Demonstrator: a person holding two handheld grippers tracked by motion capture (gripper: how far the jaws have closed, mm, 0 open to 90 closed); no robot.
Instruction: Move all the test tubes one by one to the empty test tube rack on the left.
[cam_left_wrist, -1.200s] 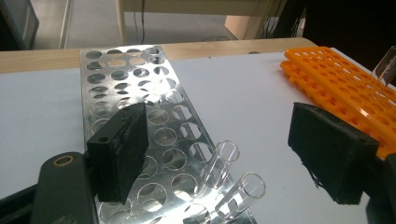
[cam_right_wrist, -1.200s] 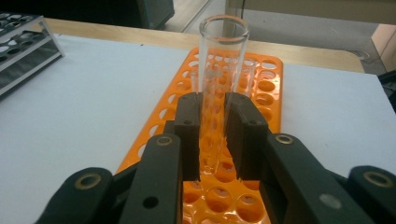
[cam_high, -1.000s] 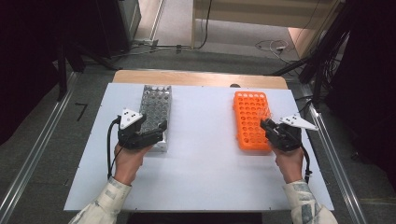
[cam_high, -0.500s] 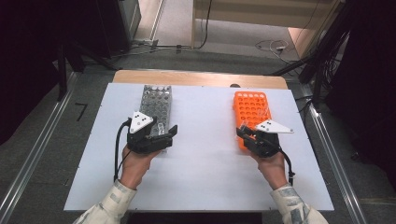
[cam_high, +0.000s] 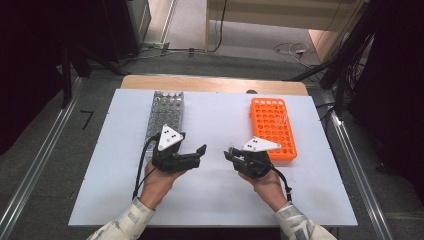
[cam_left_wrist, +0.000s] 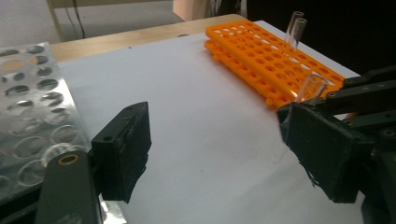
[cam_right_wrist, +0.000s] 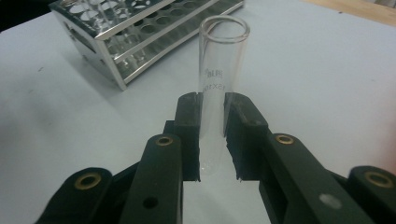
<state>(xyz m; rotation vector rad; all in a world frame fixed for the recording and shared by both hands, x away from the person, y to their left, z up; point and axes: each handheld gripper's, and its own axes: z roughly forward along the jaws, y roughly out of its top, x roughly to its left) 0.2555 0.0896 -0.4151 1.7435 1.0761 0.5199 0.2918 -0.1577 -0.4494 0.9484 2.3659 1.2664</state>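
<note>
**Inspector A:** Report on the right tool (cam_right_wrist: 212, 140).

**Inspector B:** Its jaws are clamped on a clear glass tube (cam_right_wrist: 219, 88). The pads press the tube's lower half from both sides. The open mouth stands above the jaws, with faint print on the glass just below the rim.

**Inspector A:** Where is that tube relative to the orange rack (cam_high: 272, 127)?

**Inspector B:** Outside it, off the rack's near left corner, over the white counter (cam_high: 215, 125). In the high view the tube (cam_high: 231, 148) is a small clear stub at the tip of the right tool (cam_high: 234, 155). From the left gripper view the tube (cam_left_wrist: 312, 88) rises in front of the orange rack (cam_left_wrist: 261, 51), gripped by the right tool (cam_left_wrist: 322, 144).

**Inspector A:** Contents of the orange rack?

**Inspector B:** Two more clear tubes (cam_left_wrist: 295, 28) stand upright near its far right edge. The other holes I can see look empty.

**Inspector A:** The left tool (cam_left_wrist: 215, 149)?

**Inspector B:** Jaws apart, nothing between them but bare counter. In the high view the left tool (cam_high: 200, 152) sits to the left of the orange rack, its tip pointing toward the right tool, with a gap between the two.

**Inspector A:** Anything else?

**Inspector B:** A metal rack (cam_high: 165, 112) stands well left of the orange rack, beyond the left tool. I cannot tell whether it holds tubes.
</note>
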